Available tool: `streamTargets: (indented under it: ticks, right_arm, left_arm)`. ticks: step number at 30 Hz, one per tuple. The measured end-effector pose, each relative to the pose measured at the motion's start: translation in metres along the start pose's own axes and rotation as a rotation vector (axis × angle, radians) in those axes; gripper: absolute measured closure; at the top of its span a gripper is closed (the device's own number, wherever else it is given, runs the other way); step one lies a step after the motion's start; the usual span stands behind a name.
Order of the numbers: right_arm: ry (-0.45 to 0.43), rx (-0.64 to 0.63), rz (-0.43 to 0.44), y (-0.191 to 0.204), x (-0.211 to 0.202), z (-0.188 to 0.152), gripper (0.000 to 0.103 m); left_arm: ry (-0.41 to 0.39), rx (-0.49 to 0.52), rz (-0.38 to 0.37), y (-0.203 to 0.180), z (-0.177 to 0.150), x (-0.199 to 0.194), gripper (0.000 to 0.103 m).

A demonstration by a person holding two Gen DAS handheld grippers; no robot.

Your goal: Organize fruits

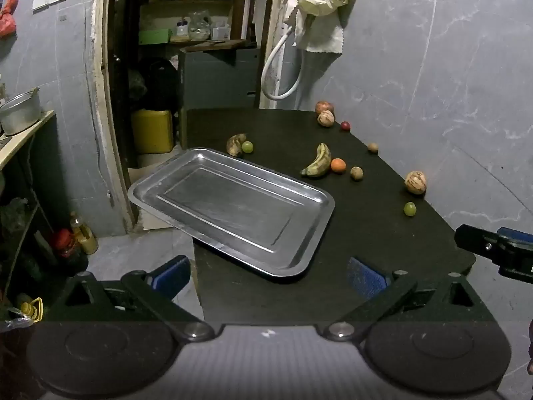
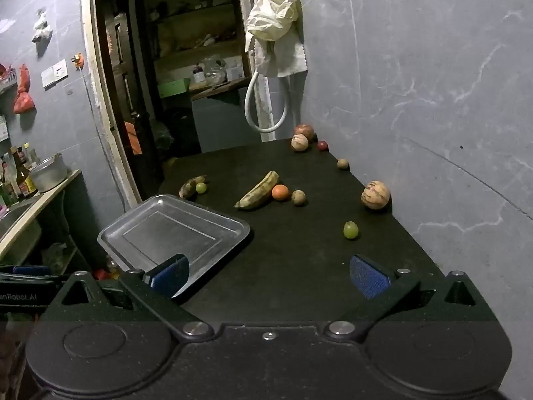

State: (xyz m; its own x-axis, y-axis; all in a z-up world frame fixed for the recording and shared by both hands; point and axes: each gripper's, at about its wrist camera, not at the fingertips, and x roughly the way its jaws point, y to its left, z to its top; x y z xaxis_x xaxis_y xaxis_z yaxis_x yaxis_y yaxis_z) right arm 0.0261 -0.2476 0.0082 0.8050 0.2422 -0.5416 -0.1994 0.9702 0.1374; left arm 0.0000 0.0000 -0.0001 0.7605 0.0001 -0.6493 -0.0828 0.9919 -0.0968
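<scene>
An empty steel tray (image 1: 186, 180) (image 2: 240, 225) lies on the dark table, overhanging its left edge. Fruits lie scattered beyond it: a banana (image 1: 318, 161) (image 2: 258, 190) beside an orange (image 1: 338, 165) (image 2: 280, 192), a second banana (image 1: 236, 144) (image 2: 190, 186) with a green grape (image 1: 247, 147) (image 2: 201, 187), a near green grape (image 1: 410, 208) (image 2: 350, 229), a striped round fruit (image 1: 415, 182) (image 2: 375, 195), and several more by the wall. My left gripper (image 1: 268, 275) is open and empty at the tray's near edge. My right gripper (image 2: 269, 275) is open and empty, right of the tray; it shows in the left wrist view (image 1: 496, 246).
The table (image 1: 366, 233) (image 2: 299, 266) stands against a grey tiled wall on the right. A doorway with shelves is at the back left. A counter with a pot (image 1: 20, 113) (image 2: 50, 173) and bottles on the floor (image 1: 76, 236) are at the left.
</scene>
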Motion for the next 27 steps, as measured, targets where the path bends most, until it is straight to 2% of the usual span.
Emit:
streamTargets:
  ticks: [27]
  right_arm:
    - [0.000,0.004,-0.006,-0.0026,-0.0008,-0.0006,0.000]
  left_arm:
    - [0.005,-0.008,-0.008,0.0006,-0.0011,-0.0010,0.001]
